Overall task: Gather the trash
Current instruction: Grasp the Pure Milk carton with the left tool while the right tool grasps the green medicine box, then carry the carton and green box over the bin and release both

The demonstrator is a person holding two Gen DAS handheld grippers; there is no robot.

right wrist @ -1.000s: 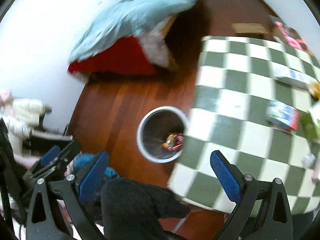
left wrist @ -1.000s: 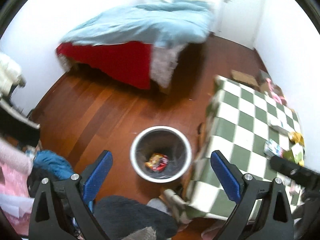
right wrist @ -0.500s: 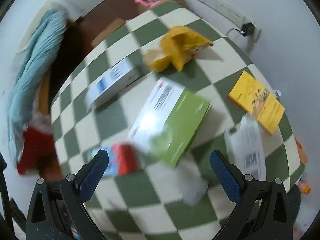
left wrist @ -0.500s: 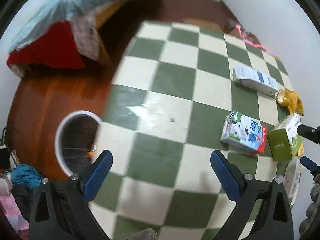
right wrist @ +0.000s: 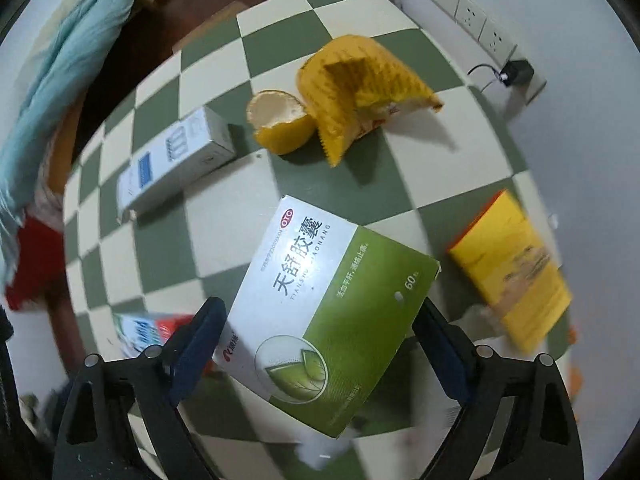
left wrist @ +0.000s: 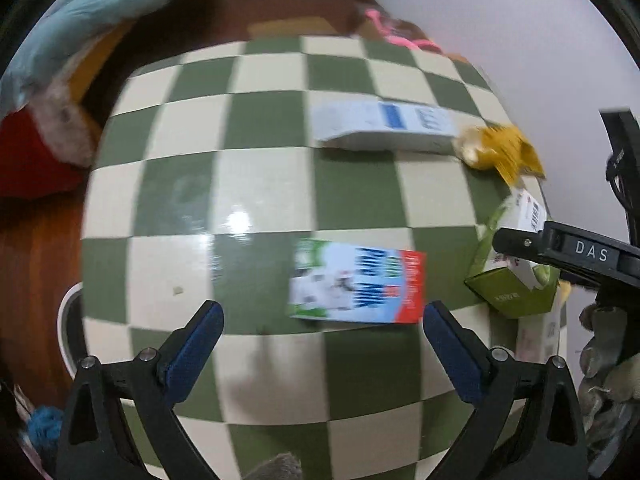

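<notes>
Over the checked desk [left wrist: 260, 168], my left gripper [left wrist: 320, 344] hangs with its jaws apart, holding nothing. The milk carton [left wrist: 356, 284] lies flat just ahead of it, left of the green medicine box [right wrist: 332, 304]. It looks light, stiff cardboard, probably empty and easy to crush; I would pinch it across its narrow sides. My right gripper [right wrist: 316, 344] straddles the medicine box, jaws spread, pads beside its long edges; whether they touch I cannot tell. The box seems light, glossy, perhaps slippery. Beyond it lie a white carton [right wrist: 172, 160], a fruit peel [right wrist: 280, 124] and a yellow wrapper [right wrist: 360, 88]; to its right, a yellow packet [right wrist: 512, 264].
</notes>
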